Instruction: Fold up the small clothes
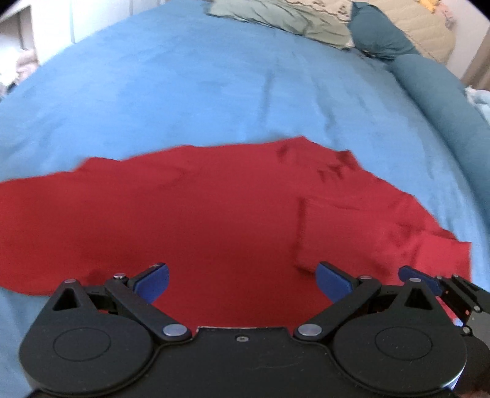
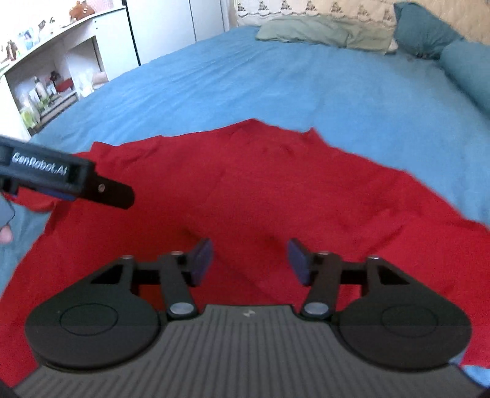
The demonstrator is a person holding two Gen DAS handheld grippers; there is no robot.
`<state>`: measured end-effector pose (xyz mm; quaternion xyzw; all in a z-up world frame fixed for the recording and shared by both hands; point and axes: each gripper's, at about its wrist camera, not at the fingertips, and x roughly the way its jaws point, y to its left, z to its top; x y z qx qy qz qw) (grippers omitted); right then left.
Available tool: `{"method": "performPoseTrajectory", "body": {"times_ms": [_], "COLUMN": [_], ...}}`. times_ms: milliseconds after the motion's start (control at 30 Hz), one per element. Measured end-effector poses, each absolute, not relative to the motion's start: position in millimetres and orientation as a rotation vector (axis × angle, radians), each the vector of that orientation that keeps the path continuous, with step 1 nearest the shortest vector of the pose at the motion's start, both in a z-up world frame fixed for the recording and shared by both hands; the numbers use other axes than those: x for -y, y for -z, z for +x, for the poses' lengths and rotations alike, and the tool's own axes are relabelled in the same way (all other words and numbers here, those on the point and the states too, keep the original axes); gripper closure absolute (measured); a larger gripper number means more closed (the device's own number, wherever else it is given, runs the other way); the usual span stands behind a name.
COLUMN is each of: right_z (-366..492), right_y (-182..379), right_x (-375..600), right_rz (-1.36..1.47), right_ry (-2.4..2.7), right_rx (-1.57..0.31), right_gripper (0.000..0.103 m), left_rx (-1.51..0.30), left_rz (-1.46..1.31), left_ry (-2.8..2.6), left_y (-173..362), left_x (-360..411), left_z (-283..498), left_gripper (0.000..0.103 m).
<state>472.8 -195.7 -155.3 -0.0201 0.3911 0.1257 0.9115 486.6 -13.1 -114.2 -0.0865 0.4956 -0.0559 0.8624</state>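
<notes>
A red garment (image 1: 214, 214) lies spread nearly flat on the blue bedsheet (image 1: 183, 91), with a folded flap and some creases toward its right side. My left gripper (image 1: 243, 281) hovers over the garment's near part, jaws wide open with nothing between the blue pads. In the right wrist view the same red garment (image 2: 275, 189) fills the middle. My right gripper (image 2: 250, 263) stands open above it, and no cloth is pinched. The left gripper (image 2: 116, 196) reaches in from the left edge there. The right gripper (image 1: 428, 280) shows at the lower right of the left wrist view.
A pale green pillow (image 2: 324, 33) and teal pillows (image 2: 425, 27) lie at the head of the bed, with a teal bolster (image 2: 468, 73) along its right side. White shelves (image 2: 55, 76) holding small items stand beyond the bed's left edge.
</notes>
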Motion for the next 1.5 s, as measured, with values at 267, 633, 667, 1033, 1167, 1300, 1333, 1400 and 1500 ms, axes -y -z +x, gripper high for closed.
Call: {"method": "performPoseTrajectory", "body": {"times_ms": [267, 633, 667, 1033, 1167, 1300, 1333, 1400, 1500], "right_z": [416.9, 386.7, 385.2, 397.9, 411.7, 424.6, 426.9, 432.6, 435.1], "right_y": [127.4, 131.7, 132.8, 156.5, 165.7, 173.0, 172.9, 172.7, 168.7], "right_x": [265.6, 320.0, 322.5, 327.1, 319.3, 313.8, 314.3, 317.0, 327.5], "right_rz": [0.022, 0.151, 0.159, 0.086, 0.03, -0.012, -0.021, -0.046, -0.06], "right_ry": [-0.097, 0.166, 0.186, 0.306, 0.333, 0.326, 0.324, 0.328, 0.383], "right_rx": [-0.824, -0.814, -0.816, -0.872, -0.883, -0.883, -0.878, -0.873, -0.871], "right_gripper": [0.007, 0.007, 0.007, 0.006, 0.006, 0.006, 0.006, 0.007, 0.008], "left_rx": [-1.054, -0.987, -0.983, -0.756, -0.685, -0.732, -0.742, -0.749, -0.752], "left_rz": [-0.209, -0.127, -0.124, -0.166, -0.153, -0.144, -0.151, -0.164, -0.193], "left_ry": [0.223, 0.14, 0.138, 0.115, 0.008, -0.048, -0.054, -0.06, -0.061], "left_y": [128.4, 151.1, 152.0, 80.8, 59.6, 78.9, 84.6, 91.1, 94.8], "left_x": [72.0, 106.5, 108.0, 84.3, 34.2, 0.9, -3.9, -10.0, -15.3], "left_z": [483.1, 485.2, 487.8, 499.7, 494.4, 492.0, 491.6, 487.9, 484.3], "left_gripper": [0.009, 0.052, 0.056, 0.099, 0.099, 0.099, 0.099, 0.099, 0.099]}}
